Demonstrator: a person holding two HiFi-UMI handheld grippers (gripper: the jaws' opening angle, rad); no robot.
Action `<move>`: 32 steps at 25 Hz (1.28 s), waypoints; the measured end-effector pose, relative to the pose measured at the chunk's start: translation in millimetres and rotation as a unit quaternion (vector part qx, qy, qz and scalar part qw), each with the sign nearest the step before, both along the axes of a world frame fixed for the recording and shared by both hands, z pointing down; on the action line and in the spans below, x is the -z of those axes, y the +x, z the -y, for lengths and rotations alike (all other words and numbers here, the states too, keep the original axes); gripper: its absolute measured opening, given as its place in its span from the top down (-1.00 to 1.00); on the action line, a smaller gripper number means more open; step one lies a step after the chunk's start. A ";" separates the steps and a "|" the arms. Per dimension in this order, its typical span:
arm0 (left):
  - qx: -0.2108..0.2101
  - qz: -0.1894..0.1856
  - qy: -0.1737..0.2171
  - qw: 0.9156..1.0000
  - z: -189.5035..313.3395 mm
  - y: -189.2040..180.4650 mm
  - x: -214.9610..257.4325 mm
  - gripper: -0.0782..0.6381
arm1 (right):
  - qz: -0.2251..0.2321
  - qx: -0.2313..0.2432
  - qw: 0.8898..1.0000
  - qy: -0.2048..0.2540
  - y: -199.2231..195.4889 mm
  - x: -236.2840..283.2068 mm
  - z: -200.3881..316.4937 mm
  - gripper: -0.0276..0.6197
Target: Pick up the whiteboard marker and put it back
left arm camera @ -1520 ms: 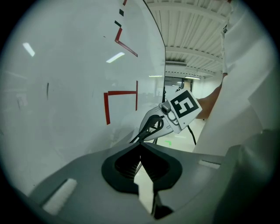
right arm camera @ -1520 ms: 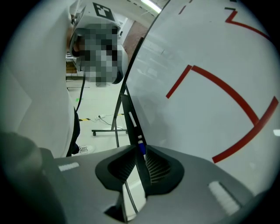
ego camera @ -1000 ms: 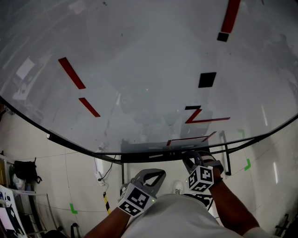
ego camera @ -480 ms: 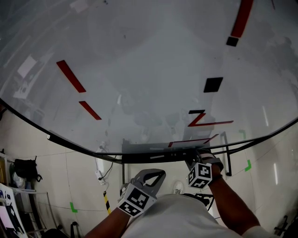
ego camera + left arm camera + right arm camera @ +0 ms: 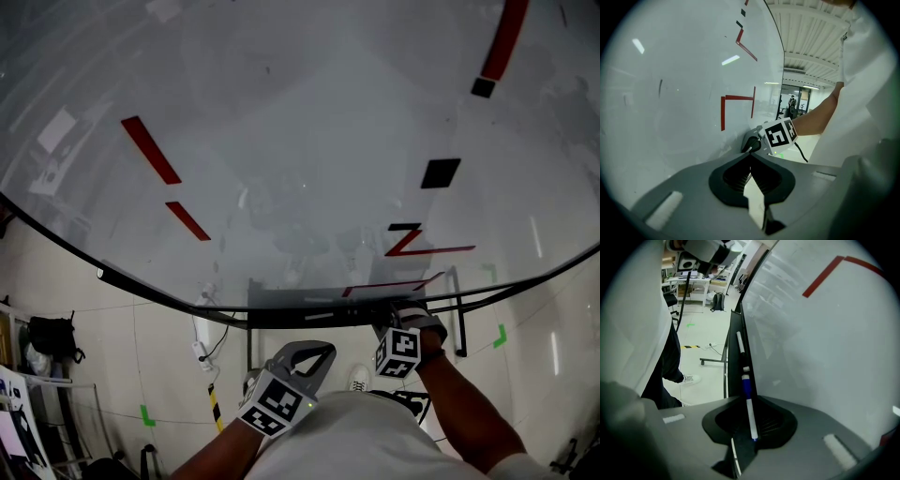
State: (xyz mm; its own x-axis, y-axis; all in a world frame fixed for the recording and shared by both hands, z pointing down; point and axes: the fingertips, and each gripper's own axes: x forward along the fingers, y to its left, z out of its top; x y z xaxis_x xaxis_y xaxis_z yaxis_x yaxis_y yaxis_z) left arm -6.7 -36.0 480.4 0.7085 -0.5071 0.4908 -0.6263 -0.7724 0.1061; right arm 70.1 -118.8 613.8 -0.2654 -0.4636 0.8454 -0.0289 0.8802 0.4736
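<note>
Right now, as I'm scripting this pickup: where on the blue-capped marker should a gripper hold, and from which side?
Grip the whiteboard marker on its white barrel, behind the blue cap, probably coming from the room side: it runs along the ledge with the whiteboard close behind, so that side looks freest. The right gripper has that barrel between its jaws, lengthwise.
</note>
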 end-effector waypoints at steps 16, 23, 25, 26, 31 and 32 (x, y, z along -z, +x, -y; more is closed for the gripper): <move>-0.003 0.005 -0.003 1.000 -4.7 -2.2 -3.0 0.73 | -0.045 -0.003 0.999 0.013 0.9 -11.9 1.1 0.82; -0.003 0.002 -0.004 1.000 -5.9 -0.7 -2.6 0.73 | -0.081 0.016 0.996 0.025 4.0 -14.1 1.8 0.83; -0.003 0.001 -0.003 1.000 -5.9 -0.4 -2.6 0.73 | -0.083 0.019 0.996 0.029 4.3 -13.6 2.2 0.83; -0.003 0.001 -0.003 1.000 -5.8 -0.2 -2.7 0.73 | -0.084 0.020 0.996 0.030 4.3 -13.1 2.0 0.83; -0.004 0.002 -0.003 1.000 -5.9 0.5 -3.0 0.73 | -0.064 0.022 0.997 0.032 -0.6 5.8 -4.5 0.82; -0.004 0.002 -0.003 1.000 -5.4 0.8 -3.0 0.73 | -0.050 0.018 0.998 0.034 -2.2 13.6 -5.6 0.82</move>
State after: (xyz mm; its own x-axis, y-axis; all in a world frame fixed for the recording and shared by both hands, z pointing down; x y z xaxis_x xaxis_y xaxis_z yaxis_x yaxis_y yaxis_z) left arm -5.9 -30.6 483.4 0.7105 -0.4989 0.4962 -0.6210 -0.7763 0.1086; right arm 67.9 -113.2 600.2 -0.1988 -0.5123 0.8355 0.0527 0.8457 0.5310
